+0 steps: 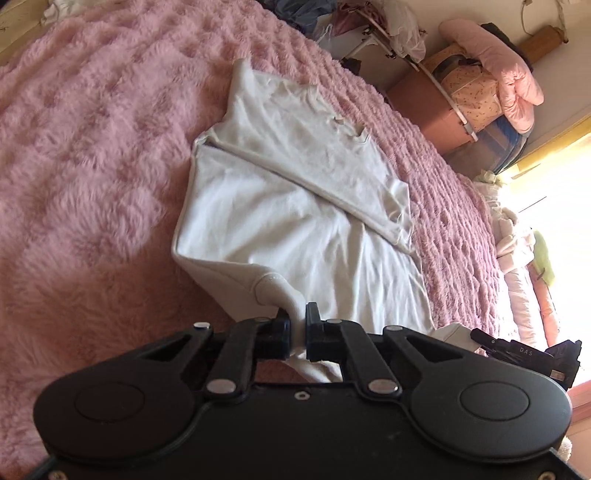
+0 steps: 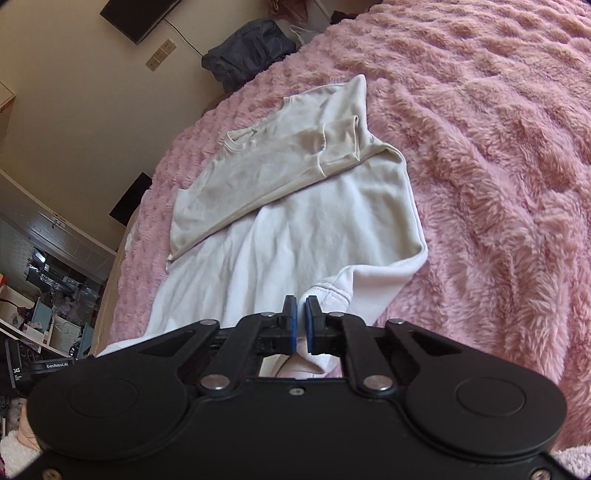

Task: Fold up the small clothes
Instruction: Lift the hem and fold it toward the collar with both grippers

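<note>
A small white long-sleeved shirt [image 1: 280, 206] lies on a fluffy pink blanket [image 1: 92, 147], one sleeve folded diagonally across its body. My left gripper [image 1: 300, 314] is shut on the shirt's near hem corner, and cloth bunches between its fingers. In the right wrist view the same shirt [image 2: 295, 221] lies ahead, a sleeve across its upper part. My right gripper [image 2: 301, 306] is shut on the other near corner by the ribbed hem, lifting it a little off the blanket [image 2: 480, 166]. The other gripper [image 1: 524, 350] shows at the right edge of the left wrist view.
Pink bedding and boxes [image 1: 491, 85] are stacked beside the bed at the right. A dark bag [image 2: 251, 48] sits at the bed's far edge, and a wall TV [image 2: 140, 14] hangs above. Cluttered shelves [image 2: 48, 295] stand at the left.
</note>
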`<state>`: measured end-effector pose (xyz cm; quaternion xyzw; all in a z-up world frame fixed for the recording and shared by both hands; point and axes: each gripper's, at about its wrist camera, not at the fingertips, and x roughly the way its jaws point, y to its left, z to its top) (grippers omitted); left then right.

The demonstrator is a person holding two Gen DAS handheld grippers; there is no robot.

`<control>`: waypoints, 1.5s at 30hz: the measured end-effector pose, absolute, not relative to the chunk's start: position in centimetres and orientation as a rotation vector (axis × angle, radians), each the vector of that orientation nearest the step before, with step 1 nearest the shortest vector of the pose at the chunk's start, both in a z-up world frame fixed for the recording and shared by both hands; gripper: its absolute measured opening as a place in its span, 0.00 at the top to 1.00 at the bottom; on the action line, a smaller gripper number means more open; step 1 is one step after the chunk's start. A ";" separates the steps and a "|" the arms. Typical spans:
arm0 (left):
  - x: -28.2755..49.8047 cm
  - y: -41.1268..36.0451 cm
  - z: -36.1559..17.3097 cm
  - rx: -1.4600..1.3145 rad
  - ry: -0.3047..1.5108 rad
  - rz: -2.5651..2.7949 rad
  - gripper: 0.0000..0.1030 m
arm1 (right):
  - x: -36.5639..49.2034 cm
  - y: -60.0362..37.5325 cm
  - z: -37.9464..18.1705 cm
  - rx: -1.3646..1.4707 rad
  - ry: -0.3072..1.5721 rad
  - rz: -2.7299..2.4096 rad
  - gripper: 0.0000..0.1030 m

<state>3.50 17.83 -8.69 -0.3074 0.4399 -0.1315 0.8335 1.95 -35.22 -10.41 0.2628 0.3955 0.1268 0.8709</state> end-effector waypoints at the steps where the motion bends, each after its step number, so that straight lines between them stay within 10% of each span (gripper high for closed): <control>1: 4.6 18.0 -8.1 -0.652 0.916 -0.284 0.96 | 2.5 -35.2 -10.0 0.551 0.808 0.266 0.94; 15: 24.5 21.7 -5.1 -0.697 0.817 -0.304 0.99 | 16.7 -39.2 -5.7 0.628 0.545 0.174 0.99; 25: 29.1 21.4 -10.0 -0.670 0.920 -0.316 0.99 | 20.2 -39.2 -12.1 0.261 0.835 0.308 0.95; 32: 27.9 21.9 -11.5 -0.687 0.944 -0.273 0.99 | 20.4 -37.8 -15.8 0.233 0.914 0.363 0.56; 37: 27.3 21.5 -11.4 -0.676 0.955 -0.273 0.99 | 21.6 -36.3 -16.9 0.220 0.972 0.393 0.61; 41: 26.9 21.2 -11.4 -0.678 0.955 -0.279 0.99 | 21.5 -35.6 -17.1 0.184 0.970 0.379 0.91; 45: 27.0 21.3 -10.8 -0.691 0.934 -0.282 1.00 | 21.1 -36.0 -15.8 0.236 0.912 0.366 0.91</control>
